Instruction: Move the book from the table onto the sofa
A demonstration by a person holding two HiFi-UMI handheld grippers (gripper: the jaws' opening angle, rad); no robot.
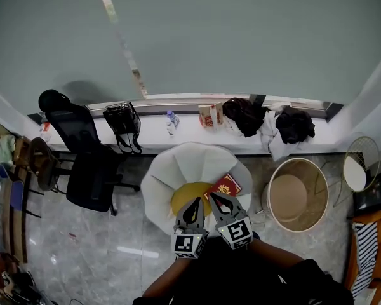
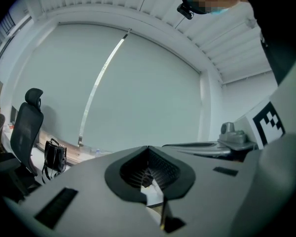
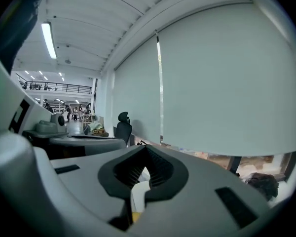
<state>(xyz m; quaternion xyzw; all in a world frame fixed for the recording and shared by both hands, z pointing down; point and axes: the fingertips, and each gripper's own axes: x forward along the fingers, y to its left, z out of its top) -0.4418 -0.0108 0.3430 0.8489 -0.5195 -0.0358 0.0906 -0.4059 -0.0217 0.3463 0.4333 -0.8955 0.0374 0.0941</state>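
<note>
Near the bottom centre of the head view, the left tool [image 1: 195, 203] and right tool [image 1: 218, 198] sit side by side, jaws together and empty. They are just beside the red book [image 1: 226, 185], which lies at the right edge of a white seat's [image 1: 178, 167] yellow cushion [image 1: 184, 197]. Neither gripper view shows the book: both face a pale blind [image 2: 148, 93], and the tools' own bodies hide everything below.

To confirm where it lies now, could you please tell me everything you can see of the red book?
The red book is small and thin, with gold print on its cover, too small to read. It lies closed and flat, turned diagonally, on the white sofa seat beside the yellow cushion. The shut right tongs overlap its near corner in the head view; nothing grips it.
</note>
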